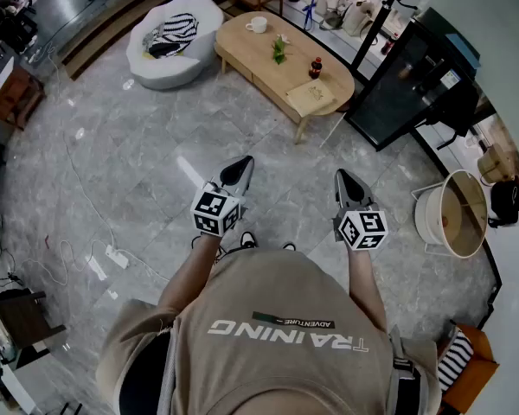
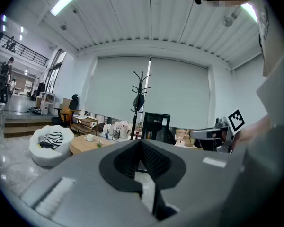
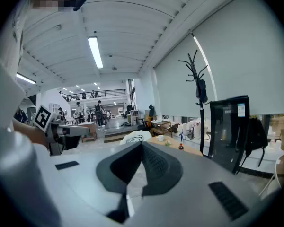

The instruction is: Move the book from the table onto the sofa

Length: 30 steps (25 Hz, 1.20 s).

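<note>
My left gripper (image 1: pixel 241 166), right gripper (image 1: pixel 342 180): both pressed together, empty, carried ahead because target is far. Tan flat book (image 1: pixel 310 97) lies on oval wooden worktop (image 1: pixel 242 50), right end. White rounded sofa (image 1: pixel 164 69) far left.

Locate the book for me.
In the head view the book lies on the right end of the wooden table, next to the small bottle; the white sofa sits past its other end.

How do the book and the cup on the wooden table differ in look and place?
The book is tan, flat and squarish; the cup is white and round. The book lies at the table's near end, by the dark bottle; the cup stands at the far end. Both rest on the table.
</note>
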Available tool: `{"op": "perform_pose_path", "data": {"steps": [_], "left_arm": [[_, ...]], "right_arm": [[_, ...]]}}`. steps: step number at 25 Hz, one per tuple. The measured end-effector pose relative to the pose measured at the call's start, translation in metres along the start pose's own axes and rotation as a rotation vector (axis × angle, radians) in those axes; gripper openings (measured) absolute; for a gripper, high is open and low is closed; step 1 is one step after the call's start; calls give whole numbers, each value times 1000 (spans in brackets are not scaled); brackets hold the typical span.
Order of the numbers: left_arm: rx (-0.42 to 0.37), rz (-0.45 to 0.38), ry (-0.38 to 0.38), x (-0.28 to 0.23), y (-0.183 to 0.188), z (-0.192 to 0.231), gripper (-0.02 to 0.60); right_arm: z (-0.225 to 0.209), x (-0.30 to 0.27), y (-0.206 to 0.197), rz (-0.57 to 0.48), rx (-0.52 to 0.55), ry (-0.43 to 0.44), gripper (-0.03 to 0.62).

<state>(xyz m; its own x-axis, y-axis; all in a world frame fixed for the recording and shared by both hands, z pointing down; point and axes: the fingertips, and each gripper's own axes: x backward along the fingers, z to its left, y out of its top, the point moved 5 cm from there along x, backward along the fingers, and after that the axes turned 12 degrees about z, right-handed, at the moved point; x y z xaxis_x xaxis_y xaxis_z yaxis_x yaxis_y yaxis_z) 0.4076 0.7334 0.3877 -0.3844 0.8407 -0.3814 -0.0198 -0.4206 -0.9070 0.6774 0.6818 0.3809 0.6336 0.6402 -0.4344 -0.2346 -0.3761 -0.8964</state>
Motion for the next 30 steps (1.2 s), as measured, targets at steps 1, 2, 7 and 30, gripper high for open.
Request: {"op": "perform_pose_path", "data": {"steps": [1,2,7,30], "left_arm": [[2,-13,3,-1,3,7,6],[6,-25,5,-2,6,15,6],[38,-36,7,0,4,37,6],[101,42,-15,4,-52,107,5]], "right_arm": [[1,-7,5,-9,4,2,5],[2,-14,10,-17,8,4,5],[13,-31,10,-2,20,-2,5],[49,-83,-6,142,17,-29,5]]}}
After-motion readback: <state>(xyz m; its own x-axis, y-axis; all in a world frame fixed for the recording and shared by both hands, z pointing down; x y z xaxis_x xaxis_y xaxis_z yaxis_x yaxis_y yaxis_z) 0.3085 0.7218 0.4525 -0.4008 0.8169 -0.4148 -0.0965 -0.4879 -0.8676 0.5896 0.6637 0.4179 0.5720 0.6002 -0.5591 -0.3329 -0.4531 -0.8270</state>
